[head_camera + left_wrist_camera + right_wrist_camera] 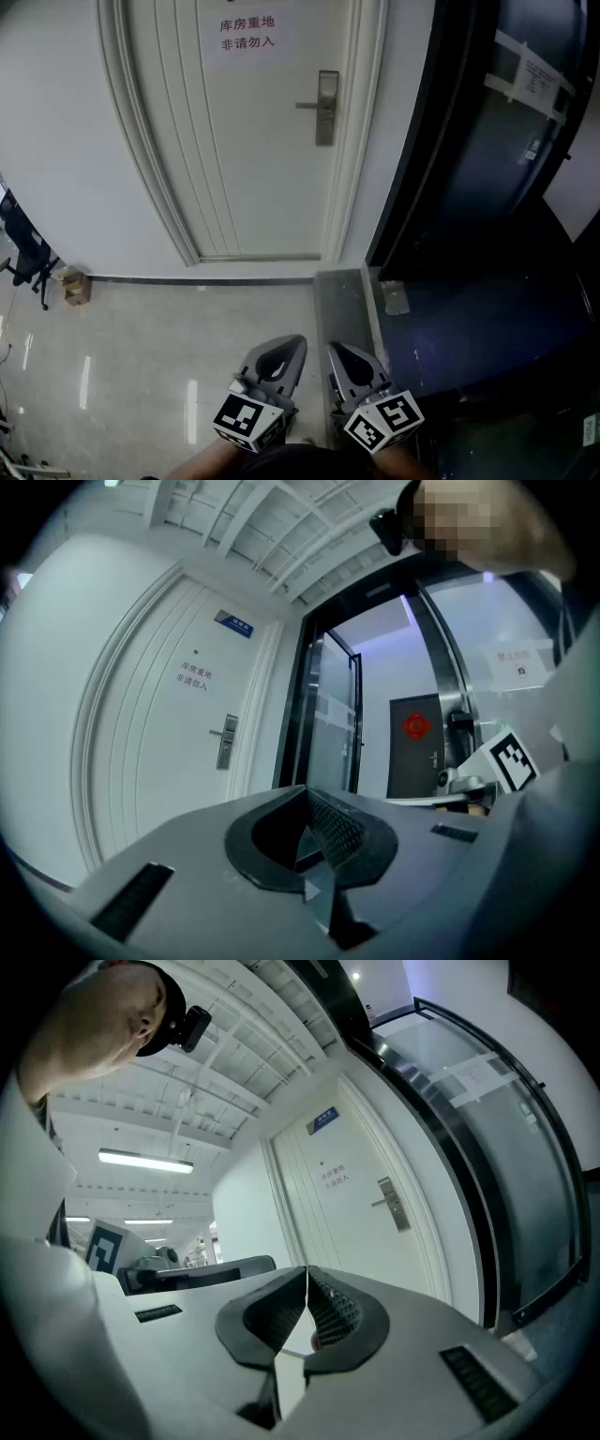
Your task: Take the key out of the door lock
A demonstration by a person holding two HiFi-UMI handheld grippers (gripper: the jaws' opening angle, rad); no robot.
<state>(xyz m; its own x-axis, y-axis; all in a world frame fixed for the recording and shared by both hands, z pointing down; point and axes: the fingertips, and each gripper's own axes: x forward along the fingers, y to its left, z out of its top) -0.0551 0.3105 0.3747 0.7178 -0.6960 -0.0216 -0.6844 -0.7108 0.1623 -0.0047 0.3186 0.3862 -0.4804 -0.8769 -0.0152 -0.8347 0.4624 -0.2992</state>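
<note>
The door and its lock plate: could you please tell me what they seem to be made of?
The door looks white-painted and matt, with moulded grooves down its face; whether wood or metal lies underneath cannot be told. The lock plate looks like brushed metal, since it is grey with a dull sheen.

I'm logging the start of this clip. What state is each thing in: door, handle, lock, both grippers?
White door: closed.
Lever handle: level, not pressed down.
Lock plate: too small to tell whether a key is in it.
Left gripper: jaws together, empty, far from the door.
Right gripper: jaws together, empty, far from the door.
</note>
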